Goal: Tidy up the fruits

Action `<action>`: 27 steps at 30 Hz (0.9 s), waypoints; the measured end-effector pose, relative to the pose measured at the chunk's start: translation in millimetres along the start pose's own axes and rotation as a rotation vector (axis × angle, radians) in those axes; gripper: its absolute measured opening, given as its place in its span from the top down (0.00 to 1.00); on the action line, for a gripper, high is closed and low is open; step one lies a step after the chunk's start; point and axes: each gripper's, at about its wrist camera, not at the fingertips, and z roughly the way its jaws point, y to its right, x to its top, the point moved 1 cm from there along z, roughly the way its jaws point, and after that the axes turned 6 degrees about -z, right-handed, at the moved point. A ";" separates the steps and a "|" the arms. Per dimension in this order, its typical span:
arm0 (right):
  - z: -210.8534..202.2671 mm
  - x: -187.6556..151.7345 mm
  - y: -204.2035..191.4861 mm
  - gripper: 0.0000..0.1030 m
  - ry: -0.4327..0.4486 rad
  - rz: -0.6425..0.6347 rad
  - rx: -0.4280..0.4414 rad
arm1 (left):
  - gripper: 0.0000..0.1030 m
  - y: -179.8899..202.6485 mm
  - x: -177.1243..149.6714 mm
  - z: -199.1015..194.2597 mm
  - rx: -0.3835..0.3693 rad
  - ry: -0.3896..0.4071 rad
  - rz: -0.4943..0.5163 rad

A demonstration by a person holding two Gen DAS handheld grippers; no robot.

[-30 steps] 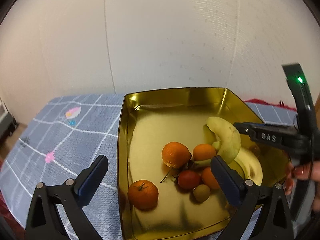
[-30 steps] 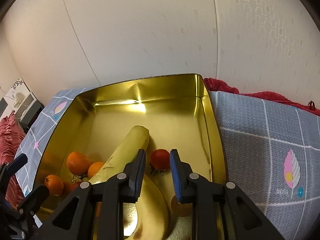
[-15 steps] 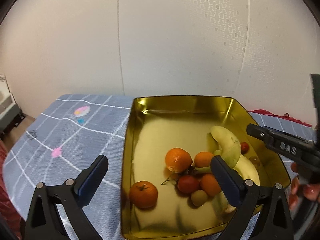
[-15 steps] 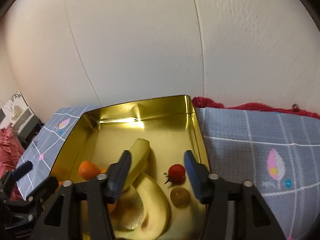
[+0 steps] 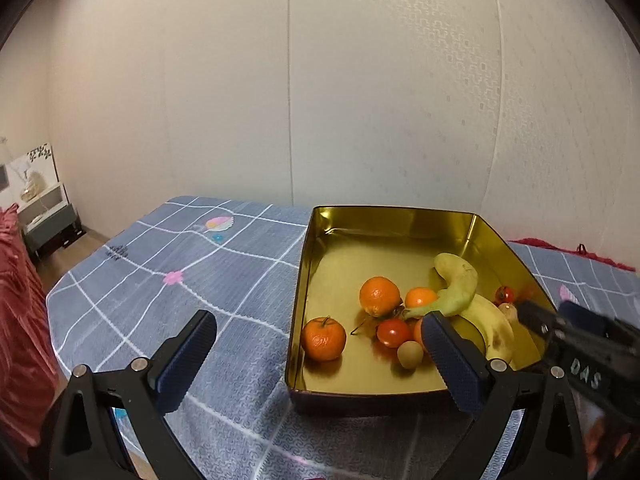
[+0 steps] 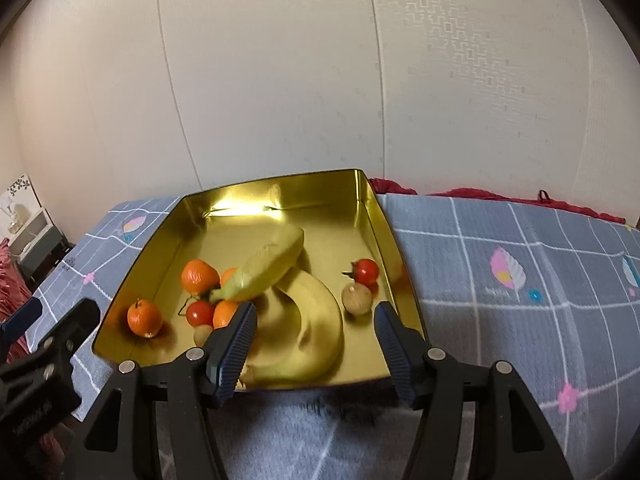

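Observation:
A gold tin tray [image 5: 304, 280] on the checked blue cloth holds two bananas [image 5: 460, 280], several tangerines [image 5: 323, 338], a red tomato [image 5: 393, 332] and a tan round fruit [image 5: 409, 354]. In the right wrist view a cherry tomato [image 6: 366, 271] and another tan fruit [image 6: 357, 298] lie by the tray's right wall [image 6: 394, 248]. My left gripper [image 5: 317, 317] stands wide open before the tray's near left corner, holding nothing. My right gripper [image 6: 314, 308] is open in front of the tray's near edge, with the bananas [image 6: 316, 320] beyond its pads and nothing gripped.
The blue cloth [image 5: 180, 280] spreads to the left of the tray and also to its right [image 6: 500, 280]. A pale wall stands close behind the tray. Red fabric [image 5: 20, 320] hangs at the far left, with a small nightstand [image 5: 44, 216] beyond it.
My right gripper went from shut to open and drew back out of the tray to its near edge. My left gripper also pulled back, so the tray looks farther off.

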 end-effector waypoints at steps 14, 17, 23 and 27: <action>0.5 -0.8 -0.6 0.40 0.013 -0.030 -0.054 | 0.00 7.1 -3.3 10.6 0.015 -0.008 0.033; -0.8 0.1 -2.8 0.40 0.024 -0.038 -0.052 | 0.00 7.8 -3.5 11.1 0.019 -0.013 0.034; -2.7 0.0 -5.2 0.40 0.029 -0.045 -0.051 | 0.00 7.9 -3.8 11.2 0.025 -0.023 0.032; -2.1 -0.3 -5.8 0.40 0.026 -0.046 -0.047 | 0.00 8.2 -3.7 11.8 0.024 -0.017 0.039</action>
